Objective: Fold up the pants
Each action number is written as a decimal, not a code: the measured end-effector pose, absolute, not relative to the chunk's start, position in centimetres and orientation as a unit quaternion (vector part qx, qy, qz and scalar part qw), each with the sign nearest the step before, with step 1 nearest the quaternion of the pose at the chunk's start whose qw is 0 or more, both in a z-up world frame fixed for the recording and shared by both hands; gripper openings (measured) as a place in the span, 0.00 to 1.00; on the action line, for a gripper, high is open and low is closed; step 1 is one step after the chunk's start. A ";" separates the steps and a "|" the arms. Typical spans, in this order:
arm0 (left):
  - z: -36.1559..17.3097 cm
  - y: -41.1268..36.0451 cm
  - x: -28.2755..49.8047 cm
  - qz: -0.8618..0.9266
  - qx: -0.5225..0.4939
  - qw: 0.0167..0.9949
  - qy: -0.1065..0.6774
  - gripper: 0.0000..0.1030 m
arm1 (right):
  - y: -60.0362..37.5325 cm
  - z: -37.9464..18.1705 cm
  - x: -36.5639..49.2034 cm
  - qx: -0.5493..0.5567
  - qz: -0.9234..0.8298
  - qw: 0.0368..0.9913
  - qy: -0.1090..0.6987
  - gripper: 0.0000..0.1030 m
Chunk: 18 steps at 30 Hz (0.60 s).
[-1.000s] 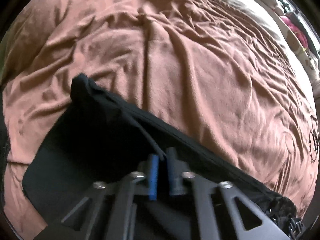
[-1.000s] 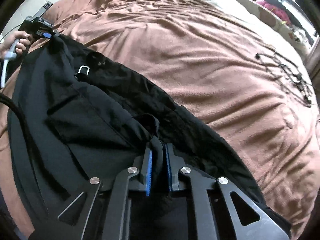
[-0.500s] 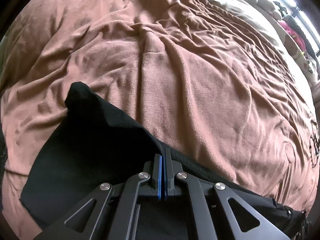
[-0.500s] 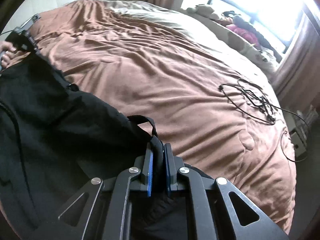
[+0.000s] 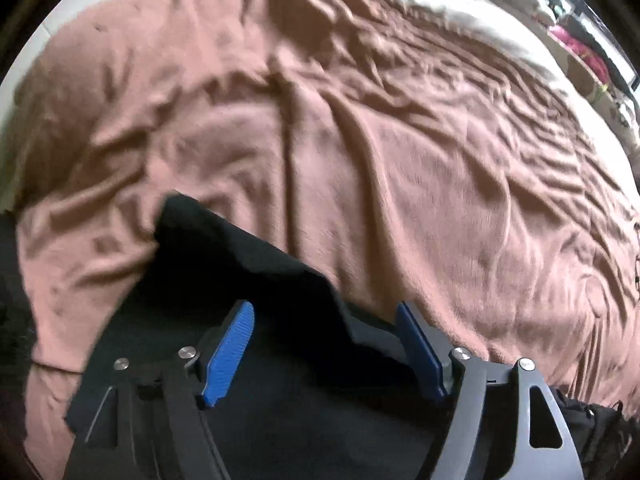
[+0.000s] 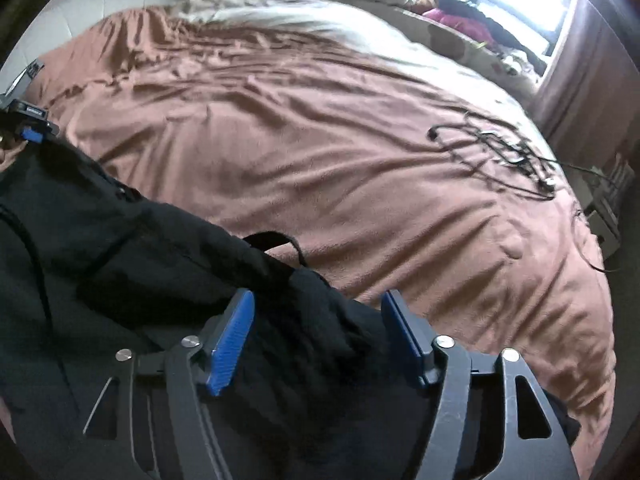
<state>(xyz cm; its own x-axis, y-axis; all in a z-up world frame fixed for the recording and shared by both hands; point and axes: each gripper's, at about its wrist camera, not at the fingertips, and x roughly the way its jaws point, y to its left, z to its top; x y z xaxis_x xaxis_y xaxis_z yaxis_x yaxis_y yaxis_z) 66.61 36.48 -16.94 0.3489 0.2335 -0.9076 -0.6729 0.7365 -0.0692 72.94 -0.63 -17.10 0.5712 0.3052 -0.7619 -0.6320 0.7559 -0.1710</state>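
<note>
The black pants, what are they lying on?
The black pants lie on a rumpled brown blanket covering the bed. Whatever is beneath the pants is covered by the fabric.

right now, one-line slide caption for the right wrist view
Right gripper opening over black pants lying on a brown blanket, cables beyond.

Below and behind the left gripper (image 5: 326,354), the black pants (image 5: 248,280) are cut off by the frame edge. Far beyond the right gripper (image 6: 318,340), the windowsill clutter (image 6: 452,12) is blurred and cannot be identified.
</note>
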 end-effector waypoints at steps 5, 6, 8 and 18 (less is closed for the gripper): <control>-14.4 36.7 63.5 0.275 -0.222 0.800 0.485 0.73 | -5.1 -14.3 71.1 -0.167 0.261 0.871 0.382 0.63; -13.9 36.6 62.6 0.270 -0.221 0.802 0.484 0.73 | -5.9 -13.9 70.6 -0.158 0.258 0.872 0.384 0.63; -13.0 36.7 61.0 0.261 -0.220 0.808 0.481 0.73 | -7.8 -13.3 69.4 -0.145 0.251 0.875 0.388 0.63; -9.2 36.2 52.0 0.237 -0.201 0.832 0.459 0.73 | -16.1 -9.7 63.4 -0.091 0.224 0.887 0.393 0.63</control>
